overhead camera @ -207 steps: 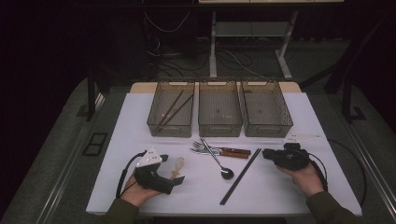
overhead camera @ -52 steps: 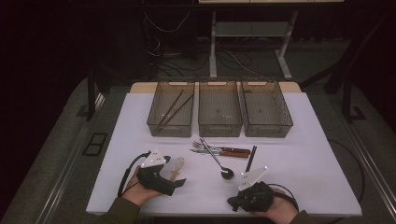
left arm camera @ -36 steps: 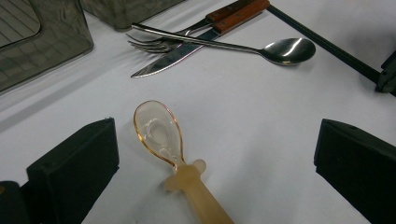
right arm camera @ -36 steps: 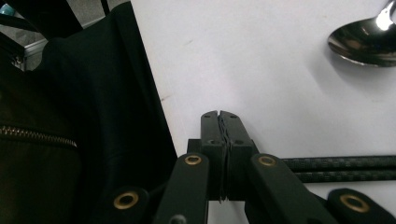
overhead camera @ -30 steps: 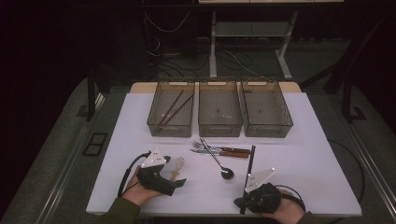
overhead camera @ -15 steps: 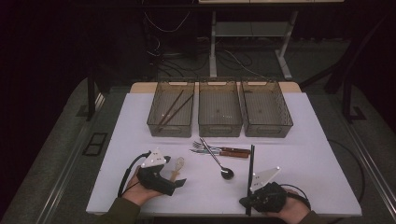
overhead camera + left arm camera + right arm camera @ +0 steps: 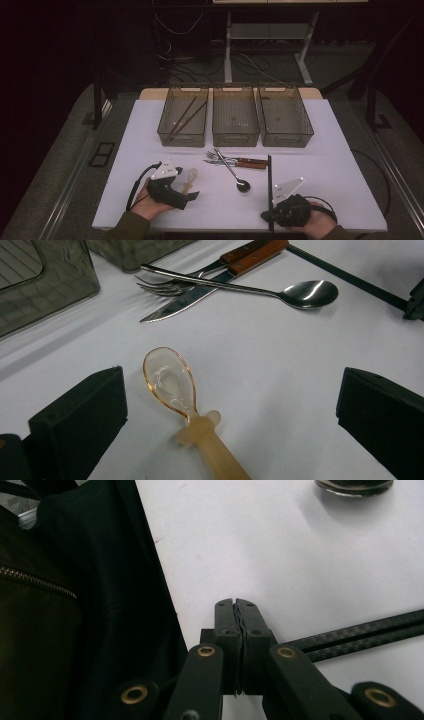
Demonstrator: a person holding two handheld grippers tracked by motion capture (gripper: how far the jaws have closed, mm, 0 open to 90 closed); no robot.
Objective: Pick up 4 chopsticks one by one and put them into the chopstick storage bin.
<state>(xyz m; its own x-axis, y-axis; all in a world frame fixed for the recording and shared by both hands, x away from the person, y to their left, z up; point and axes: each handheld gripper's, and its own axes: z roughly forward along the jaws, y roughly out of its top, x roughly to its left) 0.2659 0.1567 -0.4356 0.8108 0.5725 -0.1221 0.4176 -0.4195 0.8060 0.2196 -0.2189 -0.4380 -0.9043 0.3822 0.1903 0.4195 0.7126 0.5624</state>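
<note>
Right gripper (image 7: 266,216): at the near edge of the table, right of centre. In the right gripper view its jaws are pressed together, and the black chopsticks (image 7: 360,632) run out to the right from behind them; whether the pads actually pinch the sticks is hidden, though it looks likely.
Left gripper (image 7: 192,196): resting on the near left of the table, jaws wide apart, nothing between the pads.
Black chopsticks: in the high view they form a dark line (image 7: 269,185) running from the right gripper away towards the far side, ending just right of the wooden-handled knife (image 7: 247,163).
Amber spoon (image 7: 172,382): lies on the white table (image 7: 340,165) between the left gripper's open jaws, bowl pointing far, untouched.
Metal spoon (image 7: 234,171): mid-table, lying across the fork (image 7: 165,289) and the knife.
Trays: three clear ones in a row at the far side; the left tray (image 7: 184,121) already holds long dark sticks.
Risk, slipping: gripped at one end, the pair is likely to droop or twist out when lifted.
Risk, splitting: two thin sticks in one pinch may part, so one drops.
Risk, sweeping: the far tips could knock the knife or the metal spoon if swung left.
Risk, edge: the grip sits at the table's near edge, so a dropped stick could fall off.
</note>
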